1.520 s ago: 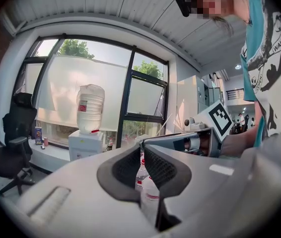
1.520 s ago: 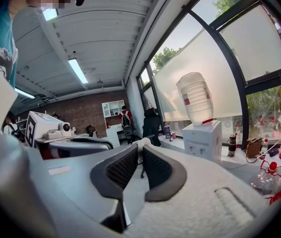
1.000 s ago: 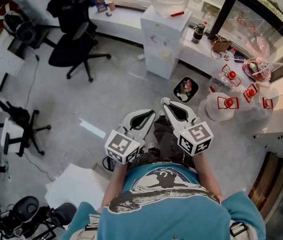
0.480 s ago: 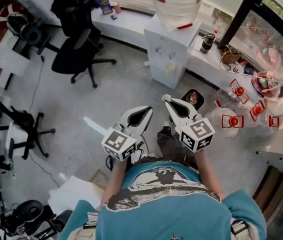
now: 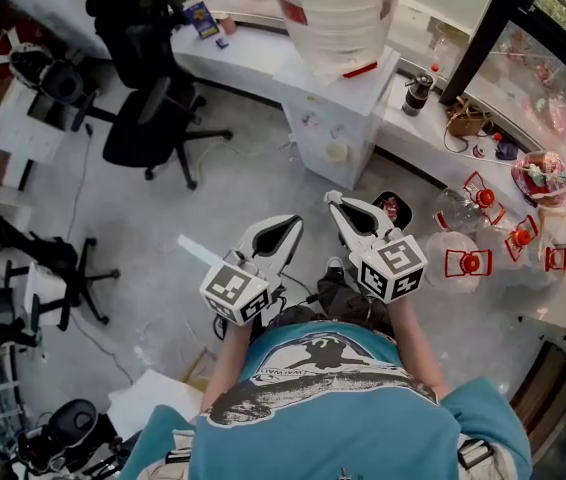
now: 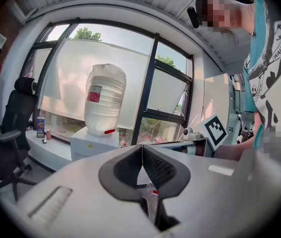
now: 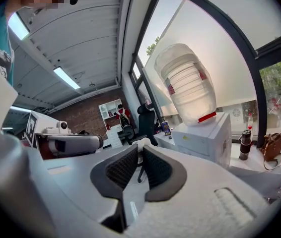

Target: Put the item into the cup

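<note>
The left gripper is holding its jaws fully together, pad against pad, with nothing between them. The right gripper is likewise keeping its jaws together at the tips and is gripping nothing. In the head view, the person is holding the left gripper and the right gripper side by side in front of the chest, above the floor, touching no object.

A small cup is standing on the bench just beside a blue box, well apart from both grippers. Whether it is the task's cup cannot be told, and the item cannot be made out.

An office chair is standing at the left, leaving open floor between it and the grippers. The water dispenser is standing ahead of the right gripper, against the bench edge. Clear jugs with red caps are crowding the floor at the right.

Compared with the view one second ago, both grippers are keeping the same closed pose in front of the chest. The water dispenser is now appearing larger and nearer, and the jugs are lying further right.
</note>
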Tool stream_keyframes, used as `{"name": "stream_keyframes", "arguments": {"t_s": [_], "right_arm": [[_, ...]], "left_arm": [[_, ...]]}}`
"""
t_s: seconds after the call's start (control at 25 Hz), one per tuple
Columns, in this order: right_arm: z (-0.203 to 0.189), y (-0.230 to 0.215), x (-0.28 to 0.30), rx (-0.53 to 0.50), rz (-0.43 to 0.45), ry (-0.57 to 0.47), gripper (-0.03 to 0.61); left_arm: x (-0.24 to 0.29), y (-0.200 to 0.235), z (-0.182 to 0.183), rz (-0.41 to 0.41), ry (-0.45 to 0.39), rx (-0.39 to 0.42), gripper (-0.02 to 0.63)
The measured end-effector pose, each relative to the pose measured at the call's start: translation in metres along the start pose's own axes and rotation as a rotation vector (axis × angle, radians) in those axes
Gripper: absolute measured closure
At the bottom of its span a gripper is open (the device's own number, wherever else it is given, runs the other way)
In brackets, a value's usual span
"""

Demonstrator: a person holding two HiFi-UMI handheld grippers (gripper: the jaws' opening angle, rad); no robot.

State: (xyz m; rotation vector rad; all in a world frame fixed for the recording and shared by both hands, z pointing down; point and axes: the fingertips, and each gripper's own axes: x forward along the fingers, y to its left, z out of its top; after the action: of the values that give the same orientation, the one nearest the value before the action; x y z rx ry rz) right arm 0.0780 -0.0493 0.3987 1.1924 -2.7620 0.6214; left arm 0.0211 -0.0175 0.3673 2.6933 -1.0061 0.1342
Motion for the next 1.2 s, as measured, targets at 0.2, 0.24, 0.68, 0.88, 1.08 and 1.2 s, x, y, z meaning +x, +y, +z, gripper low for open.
{"name": "stream_keyframes", "arguments": {"t_s": [0.2,0.24,0.68,0.88,1.08,1.2], "right_arm": [[0.0,-0.018,0.012,0.02,0.024,0.008,0.545],[-0.001,-0.021,0.013,0.029,0.026,0.01,0.544],[-0.014,-0.049,0.014,0.086,-0.008,0.03,0.545],[-0.015,-0.065,0.013,0.107,-0.091,0.018,0.545],[-0.014,-0.075,0.024,0.129,-0.17,0.006,0.545],[-0.013,-0.078,0.034,0.147,-0.217,-0.003,0.545]], "left_arm": [[0.019,0.012,-0.001,0.031,0.053,0.023,0.597],[0.023,0.012,-0.001,0.031,0.063,0.027,0.597],[0.045,0.009,-0.02,-0.008,0.2,0.064,0.598],[0.057,0.02,-0.016,-0.062,0.212,0.098,0.6],[0.065,0.041,-0.011,-0.121,0.212,0.106,0.6],[0.072,0.055,-0.012,-0.166,0.241,0.132,0.6]]}}
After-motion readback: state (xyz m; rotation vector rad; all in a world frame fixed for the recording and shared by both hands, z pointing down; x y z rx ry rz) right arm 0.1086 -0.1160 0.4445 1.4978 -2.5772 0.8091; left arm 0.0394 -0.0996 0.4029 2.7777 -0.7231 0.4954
